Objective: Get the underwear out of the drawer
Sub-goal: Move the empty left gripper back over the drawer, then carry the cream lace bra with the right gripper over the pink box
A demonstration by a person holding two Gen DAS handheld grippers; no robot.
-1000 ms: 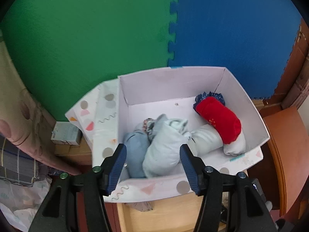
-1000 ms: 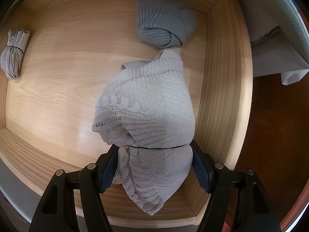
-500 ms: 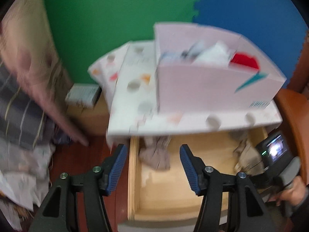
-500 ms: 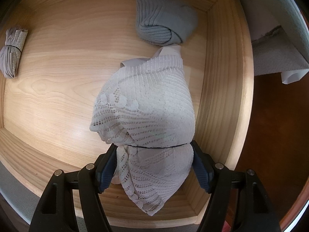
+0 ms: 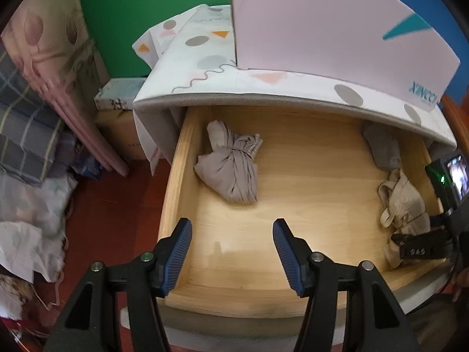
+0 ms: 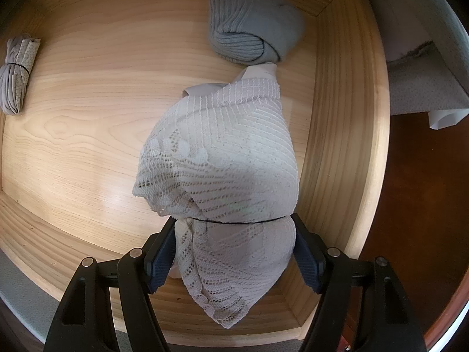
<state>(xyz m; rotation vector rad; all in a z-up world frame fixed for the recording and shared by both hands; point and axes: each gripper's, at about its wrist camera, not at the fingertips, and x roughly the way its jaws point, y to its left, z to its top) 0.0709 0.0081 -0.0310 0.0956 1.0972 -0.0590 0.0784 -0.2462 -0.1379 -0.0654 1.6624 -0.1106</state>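
An open wooden drawer (image 5: pixel 307 199) holds three bundled garments. My right gripper (image 6: pixel 234 252) has its jaws against both sides of a white lace underwear bundle (image 6: pixel 222 158) at the drawer's right side; the bundle also shows in the left wrist view (image 5: pixel 401 205). A grey ribbed roll (image 6: pixel 252 35) lies in the back right corner. A beige tied bundle (image 5: pixel 231 167) lies at the drawer's left; it shows in the right wrist view (image 6: pixel 16 76) too. My left gripper (image 5: pixel 231 252) is open and empty above the drawer's front left.
A white cardboard box (image 5: pixel 328 23) stands on a patterned foam mat (image 5: pixel 205 67) above the drawer. Folded bedding (image 5: pixel 32 135) and loose cloths (image 5: pixel 26 234) lie at the left on the dark red floor. The right gripper's camera body (image 5: pixel 448 182) shows at the drawer's right edge.
My left gripper has swung down from above the white box to over the open drawer. The right gripper has stayed around the lace bundle, which barely shifted.
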